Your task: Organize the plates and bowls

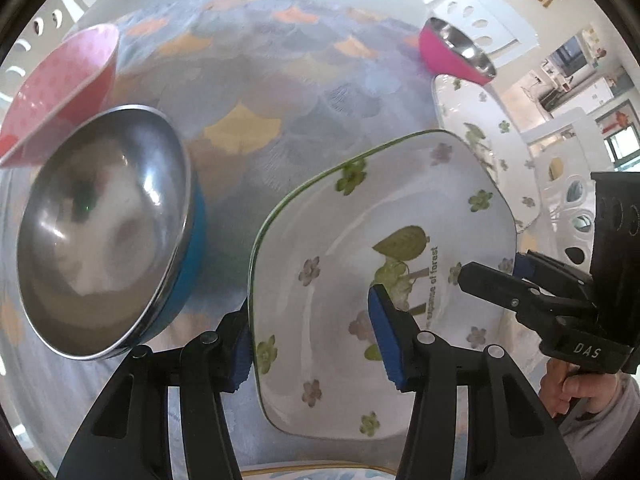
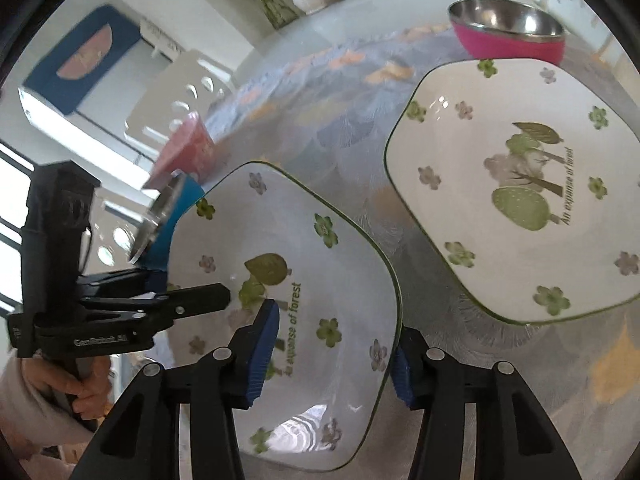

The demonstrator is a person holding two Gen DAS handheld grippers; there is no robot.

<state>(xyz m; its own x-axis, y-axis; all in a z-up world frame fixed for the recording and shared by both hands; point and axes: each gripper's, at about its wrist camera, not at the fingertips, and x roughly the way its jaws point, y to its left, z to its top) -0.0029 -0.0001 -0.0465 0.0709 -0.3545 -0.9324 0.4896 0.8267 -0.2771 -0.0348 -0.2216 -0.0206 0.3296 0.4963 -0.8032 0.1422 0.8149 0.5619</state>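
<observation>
Both tongs are clamped on the same white floral plate (image 2: 288, 280), one on each side of its rim, and it hangs tilted above the patterned worktop (image 1: 256, 92). The left tongs (image 1: 316, 344) pinch the rim between blue pads (image 1: 386, 336), one pad inside the dish, the other beneath. The right tongs (image 2: 332, 356) grip the opposite edge the same way. Printed in the dish is a tree picture with the words "An expanse of forest".

In the right wrist view, a second plate (image 2: 516, 216) with the same print and the same wording lies flat on the worktop at 2 o'clock from the held one, apart from it. A pink steel-lined bowl (image 2: 508, 28) sits just beyond that plate at 12 o'clock. In the left wrist view, a blue steel-lined bowl (image 1: 108, 232) is at 9 o'clock of the held plate, and a pink patterned bowl (image 1: 60, 88) is at 11 o'clock.

The right tool's body reads "DAS"; the left tool's reads "GenRobot.AI".
</observation>
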